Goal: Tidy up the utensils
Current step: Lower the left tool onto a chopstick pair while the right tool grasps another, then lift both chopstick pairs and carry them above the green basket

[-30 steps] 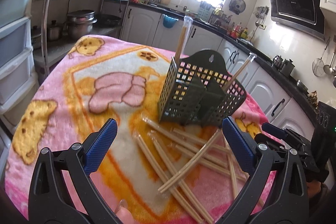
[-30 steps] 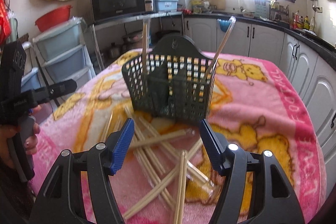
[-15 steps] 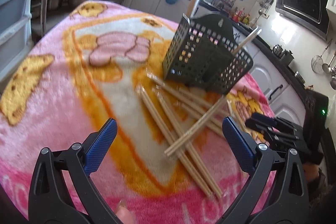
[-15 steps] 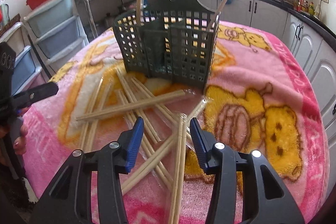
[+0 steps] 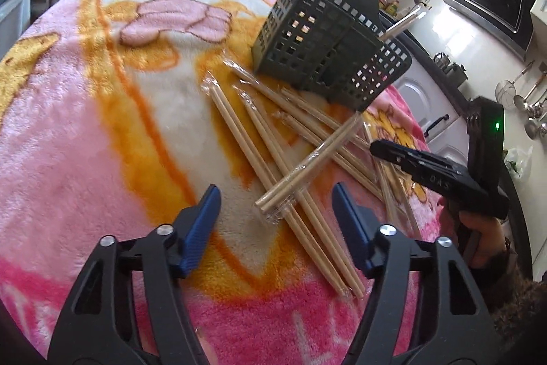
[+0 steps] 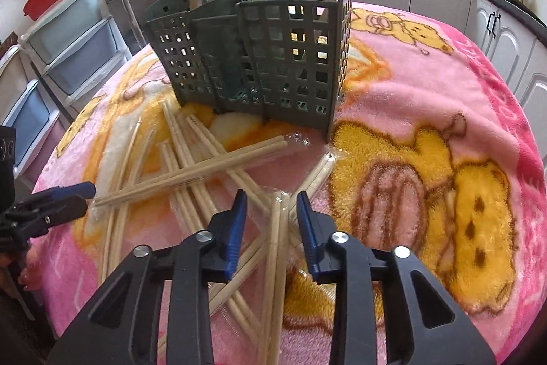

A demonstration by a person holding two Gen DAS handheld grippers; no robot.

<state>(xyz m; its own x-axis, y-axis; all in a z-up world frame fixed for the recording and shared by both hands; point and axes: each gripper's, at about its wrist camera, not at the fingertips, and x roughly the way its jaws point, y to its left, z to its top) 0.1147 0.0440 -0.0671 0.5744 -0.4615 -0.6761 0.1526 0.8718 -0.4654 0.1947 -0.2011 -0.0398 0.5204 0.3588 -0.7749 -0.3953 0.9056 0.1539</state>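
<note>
Straddling one wrapped chopstick pair (image 6: 275, 248) at lower center, my right gripper (image 6: 268, 211) was spread; left gripper (image 5: 275, 204) also spread, holding nothing.

Right gripper (image 6: 268, 221) parted astride wrapped chopsticks (image 6: 277, 248); more pairs (image 6: 191, 173) scattered before caddy (image 6: 259, 57).

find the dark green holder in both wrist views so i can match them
Left wrist: the dark green holder stands upper centre-right, beyond the scattered chopsticks.
Right wrist: the holder stands upper centre, straight ahead.
Shared landmark: the wrapped chopstick pair lying across the pile.
</note>
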